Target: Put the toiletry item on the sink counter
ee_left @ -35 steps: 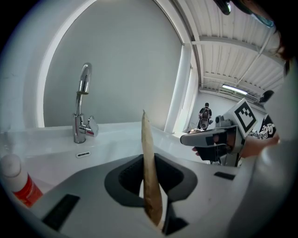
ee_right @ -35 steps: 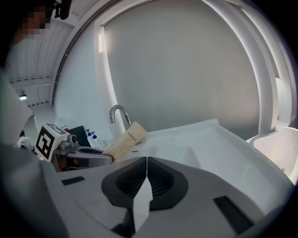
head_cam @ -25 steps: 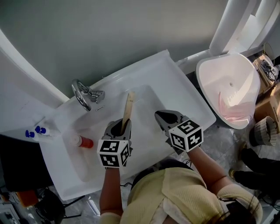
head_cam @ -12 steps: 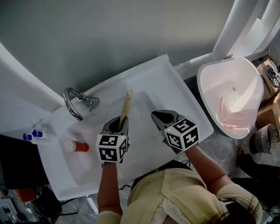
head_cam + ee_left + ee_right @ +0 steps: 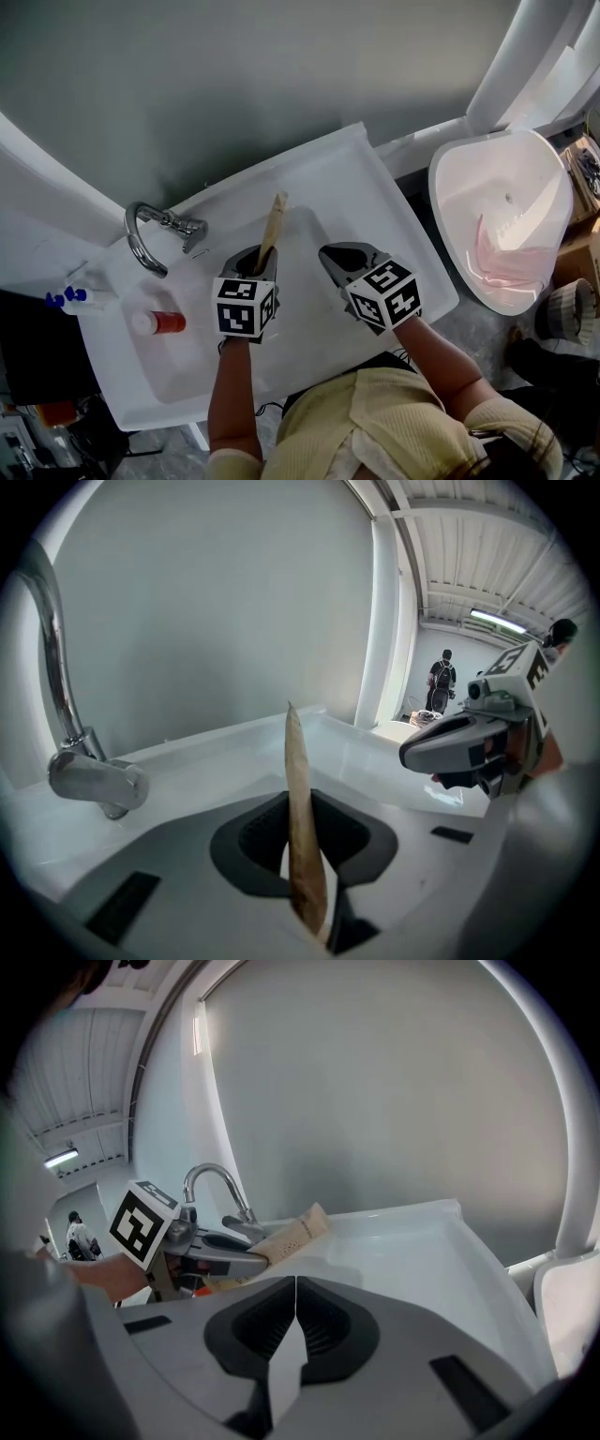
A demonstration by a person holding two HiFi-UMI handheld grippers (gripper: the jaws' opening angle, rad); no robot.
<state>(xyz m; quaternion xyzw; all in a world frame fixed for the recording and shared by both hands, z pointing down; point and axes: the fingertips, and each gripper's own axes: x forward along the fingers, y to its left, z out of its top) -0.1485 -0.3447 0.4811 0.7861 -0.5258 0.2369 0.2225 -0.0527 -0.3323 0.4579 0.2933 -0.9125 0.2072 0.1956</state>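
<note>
Over the white sink (image 5: 375, 202), in the head view, the person holds both grippers out above the basin. The left gripper (image 5: 253, 262) is clamped on a flat tan toiletry tube (image 5: 273, 225). The tube sticks out ahead of the jaws, and its far end reaches toward the back rim of the basin. The right gripper (image 5: 333, 255) sits just beside it to the right, apart from the tube, with nothing in it. A chrome faucet (image 5: 145, 239) curves up at the back left. A red bottle with a white cap (image 5: 159, 323) lies in the left part of the basin. Some blue-capped items (image 5: 66, 298) rest on the counter's left edge. A toilet bowl (image 5: 506, 216) stands off to the right of the sink.

Along the left gripper view, the left gripper (image 5: 302, 808) has its jaws pressed on the tube (image 5: 295, 752). Here the tube is seen edge-on and rises as a thin tan blade between the dark pads. The faucet (image 5: 66, 724) stands at the left, and the sink counter (image 5: 225, 747) runs across behind the tube. The right gripper (image 5: 469, 742) shows at the right with its marker cube. A person (image 5: 441, 679) stands far off in the background.

From the right gripper view, the right gripper (image 5: 295, 1283) has its jaws closed together, with nothing between them. To the left is the left gripper (image 5: 211, 1251), and the tube (image 5: 292, 1232) juts from it at a slant above the basin, in front of the faucet (image 5: 211, 1185). The counter (image 5: 422, 1241) stretches away to the right.
</note>
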